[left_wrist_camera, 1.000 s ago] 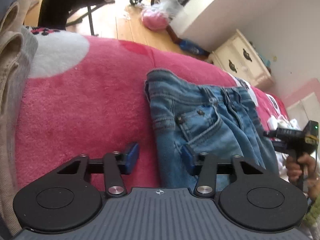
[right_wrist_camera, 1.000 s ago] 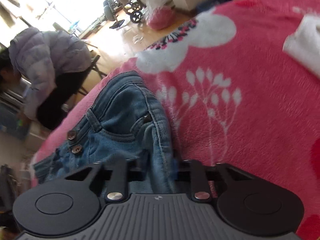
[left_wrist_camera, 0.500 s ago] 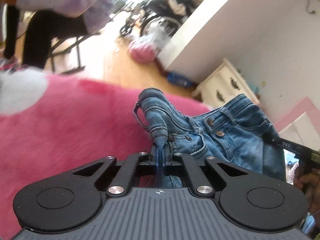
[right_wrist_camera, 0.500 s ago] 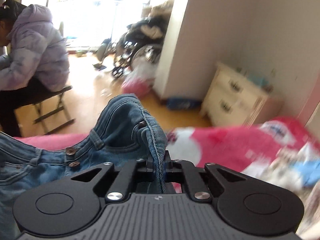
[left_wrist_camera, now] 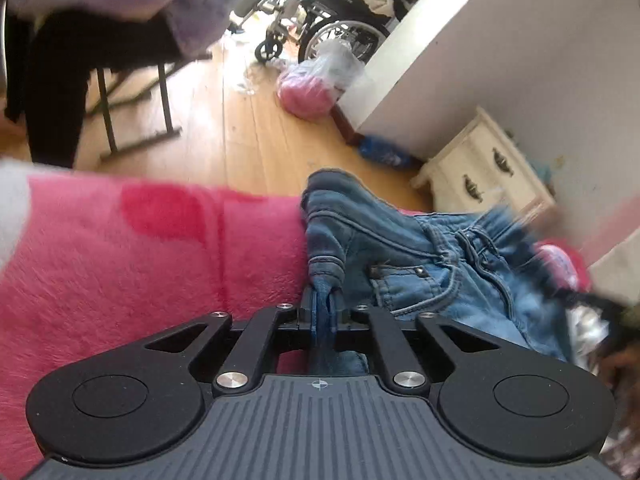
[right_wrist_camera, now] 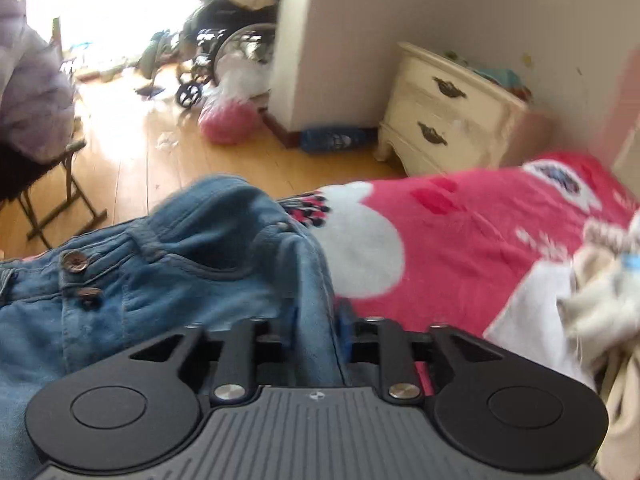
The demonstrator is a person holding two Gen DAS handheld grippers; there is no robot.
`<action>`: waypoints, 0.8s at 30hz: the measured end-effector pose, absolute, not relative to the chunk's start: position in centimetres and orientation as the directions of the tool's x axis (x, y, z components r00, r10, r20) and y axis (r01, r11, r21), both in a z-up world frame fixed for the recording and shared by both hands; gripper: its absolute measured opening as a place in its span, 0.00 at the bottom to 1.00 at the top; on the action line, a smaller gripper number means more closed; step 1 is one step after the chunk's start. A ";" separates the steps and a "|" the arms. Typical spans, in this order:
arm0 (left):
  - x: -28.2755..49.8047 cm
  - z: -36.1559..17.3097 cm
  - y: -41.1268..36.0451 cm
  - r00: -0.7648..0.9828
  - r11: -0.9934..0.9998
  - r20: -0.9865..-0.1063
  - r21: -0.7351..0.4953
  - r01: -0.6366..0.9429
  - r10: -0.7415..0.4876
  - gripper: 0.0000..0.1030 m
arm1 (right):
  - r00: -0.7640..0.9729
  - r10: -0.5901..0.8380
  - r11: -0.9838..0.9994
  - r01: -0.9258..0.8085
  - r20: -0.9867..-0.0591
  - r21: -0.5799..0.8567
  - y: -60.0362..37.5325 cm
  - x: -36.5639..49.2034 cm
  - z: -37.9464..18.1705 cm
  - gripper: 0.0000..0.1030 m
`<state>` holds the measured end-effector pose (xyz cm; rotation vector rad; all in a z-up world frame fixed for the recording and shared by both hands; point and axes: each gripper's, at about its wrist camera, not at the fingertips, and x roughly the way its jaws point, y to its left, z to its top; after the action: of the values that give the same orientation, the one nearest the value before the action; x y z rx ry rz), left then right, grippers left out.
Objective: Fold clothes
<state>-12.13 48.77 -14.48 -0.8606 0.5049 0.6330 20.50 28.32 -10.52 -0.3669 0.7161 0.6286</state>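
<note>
Blue jeans (left_wrist_camera: 420, 276) lie bunched on the pink fleece blanket (left_wrist_camera: 120, 264), waistband and rivets facing up. My left gripper (left_wrist_camera: 322, 304) is shut on a folded edge of the waistband, the denim pinched tightly between its pads. In the right wrist view the jeans (right_wrist_camera: 192, 276) show their two fly buttons at the left. My right gripper (right_wrist_camera: 318, 324) has its fingers slightly parted, with a thick fold of denim still lying between them. Beyond it the blanket (right_wrist_camera: 460, 248) carries white patterns.
A cream nightstand (right_wrist_camera: 448, 120) stands by the wall past the bed. A wheelchair (left_wrist_camera: 340, 20) and a pink plastic bag (left_wrist_camera: 308, 92) are on the wooden floor. A person (left_wrist_camera: 80, 40) sits on a folding chair. Pale clothes (right_wrist_camera: 600, 300) lie at the right.
A second ago both grippers were open at the flat jeans. They shut on the waistband and lifted it. Now the jeans sit lower and the right fingers have parted a little.
</note>
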 end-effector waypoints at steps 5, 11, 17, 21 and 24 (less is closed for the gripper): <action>-13.9 -13.6 49.1 0.718 0.462 -0.619 -0.560 -0.688 0.318 0.28 | 0.593 0.495 0.803 -0.592 -0.635 0.074 21.4 21.1 -6.3 0.51; -16.0 -11.2 49.3 0.681 0.431 -0.604 -0.528 -0.731 0.414 0.48 | 0.638 0.588 0.806 -0.511 -0.497 0.297 7.0 18.4 2.9 0.52; -17.9 -8.6 47.2 0.720 0.502 -0.581 -0.524 -0.688 0.380 0.53 | 0.689 0.662 0.686 -0.397 -0.297 0.609 -11.0 10.7 10.3 0.53; -18.9 -7.1 44.9 0.753 0.573 -0.572 -0.514 -0.639 0.325 0.61 | 0.800 0.528 0.826 -0.406 -0.285 0.392 -16.8 1.9 13.7 0.57; -19.3 -6.8 42.8 0.770 0.617 -0.586 -0.516 -0.594 0.251 0.61 | 0.780 0.547 0.829 -0.454 -0.303 0.326 -18.2 -4.4 14.1 0.57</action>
<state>-19.32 42.84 -6.76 -0.7608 0.4934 0.5094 -4.38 -18.23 14.12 0.2420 0.4001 0.5468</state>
